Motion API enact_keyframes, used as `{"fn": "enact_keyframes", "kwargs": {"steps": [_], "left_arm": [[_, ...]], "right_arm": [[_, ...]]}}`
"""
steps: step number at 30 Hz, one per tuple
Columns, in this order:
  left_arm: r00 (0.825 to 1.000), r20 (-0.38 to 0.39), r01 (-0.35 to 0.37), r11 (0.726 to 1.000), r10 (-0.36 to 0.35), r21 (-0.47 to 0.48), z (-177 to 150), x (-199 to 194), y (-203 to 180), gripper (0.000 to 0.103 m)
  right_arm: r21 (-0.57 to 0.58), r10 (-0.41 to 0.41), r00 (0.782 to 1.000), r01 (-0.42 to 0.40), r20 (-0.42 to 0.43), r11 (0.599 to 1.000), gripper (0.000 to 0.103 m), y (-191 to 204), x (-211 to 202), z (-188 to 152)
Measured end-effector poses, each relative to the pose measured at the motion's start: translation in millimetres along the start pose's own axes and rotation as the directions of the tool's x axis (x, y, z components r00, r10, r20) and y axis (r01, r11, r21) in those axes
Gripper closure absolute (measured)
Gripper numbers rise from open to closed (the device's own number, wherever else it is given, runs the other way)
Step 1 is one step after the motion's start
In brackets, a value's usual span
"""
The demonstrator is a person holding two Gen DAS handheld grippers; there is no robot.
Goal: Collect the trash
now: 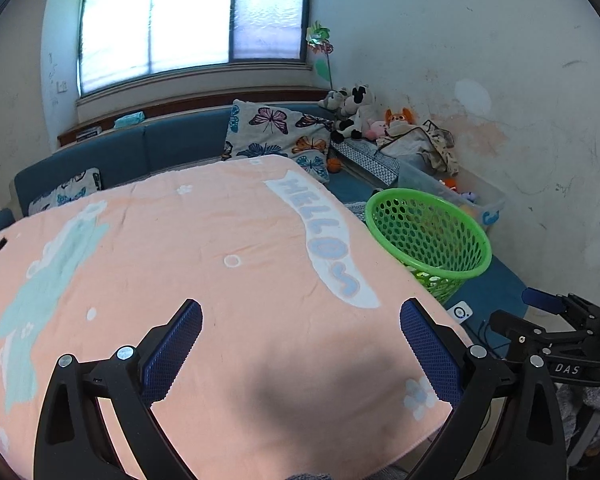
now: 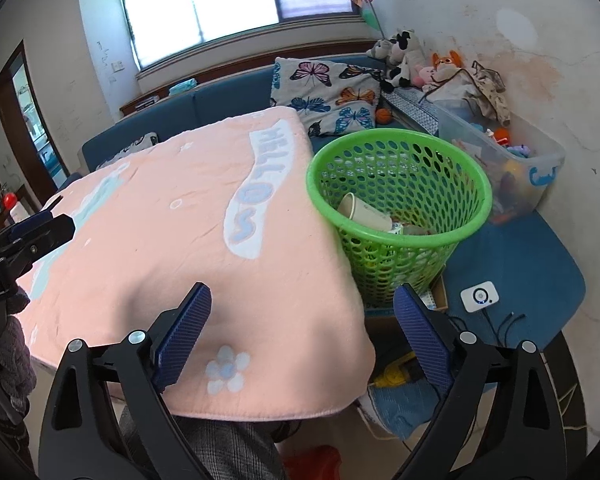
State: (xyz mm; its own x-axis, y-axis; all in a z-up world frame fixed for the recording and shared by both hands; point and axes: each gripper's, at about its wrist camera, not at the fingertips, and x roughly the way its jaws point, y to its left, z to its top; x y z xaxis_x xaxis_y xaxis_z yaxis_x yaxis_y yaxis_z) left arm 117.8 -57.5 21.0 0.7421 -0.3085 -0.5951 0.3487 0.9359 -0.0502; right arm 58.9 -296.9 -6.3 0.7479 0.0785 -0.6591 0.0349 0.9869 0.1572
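Trash: a paper cup (image 2: 363, 211) and other scraps lie inside the green mesh basket (image 2: 400, 148); nothing that reads as litter shows on the pink "HELLO" blanket (image 1: 204, 240).
Basket position: standing just off the blanket's right edge, its rim touching or nearly touching the cloth; a clear toy bin (image 2: 540, 160) sits behind the basket.
Left gripper (image 1: 300, 320): jaws spread wide, nothing between them, hovering over the near part of the blanket to the left of the basket.
Right gripper (image 2: 302, 308): jaws also spread wide and empty, over the blanket's near right corner, just in front of the basket.
Done, by the look of it: the collecting seems largely finished, since the blanket is bare and the basket holds the waste.
Left to do: possibly nothing on the blanket; a white device (image 2: 479, 297) in front of the basket does not look like trash.
Hidden: the basket's bottom and the floor beneath the blanket cannot be checked.
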Motion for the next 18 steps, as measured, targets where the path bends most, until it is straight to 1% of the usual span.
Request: {"fn": "enact_keyframes", "kwargs": {"steps": [3,6,13,18], "left_arm": [[1.0,-0.008,0.005,1.0,-0.005,-0.03,-3.3,-4.6,5.4,0.007],[1.0,0.005,-0.007,0.999,0.008,-0.036,-7.0,-11.5,7.6,0.007],[0.999,0.025,-0.047,0.999,0.047,-0.021,-16.1,-22.4,7.9,0.007],[0.998,0.024,-0.053,0.998,0.054,-0.027,-21.2,-25.7,9.8,0.007]], "right_arm": [[-0.008,0.004,1.0,-0.004,0.009,1.0,0.008,4.0,-5.0,-0.8],[-0.013,0.001,1.0,0.0,0.022,1.0,0.006,8.0,-10.3,-2.6],[-0.038,-0.007,1.0,0.008,0.029,0.999,0.005,19.2,-15.2,-6.7],[-0.044,-0.004,1.0,0.005,0.029,0.999,0.005,21.5,-16.6,-7.0]]}}
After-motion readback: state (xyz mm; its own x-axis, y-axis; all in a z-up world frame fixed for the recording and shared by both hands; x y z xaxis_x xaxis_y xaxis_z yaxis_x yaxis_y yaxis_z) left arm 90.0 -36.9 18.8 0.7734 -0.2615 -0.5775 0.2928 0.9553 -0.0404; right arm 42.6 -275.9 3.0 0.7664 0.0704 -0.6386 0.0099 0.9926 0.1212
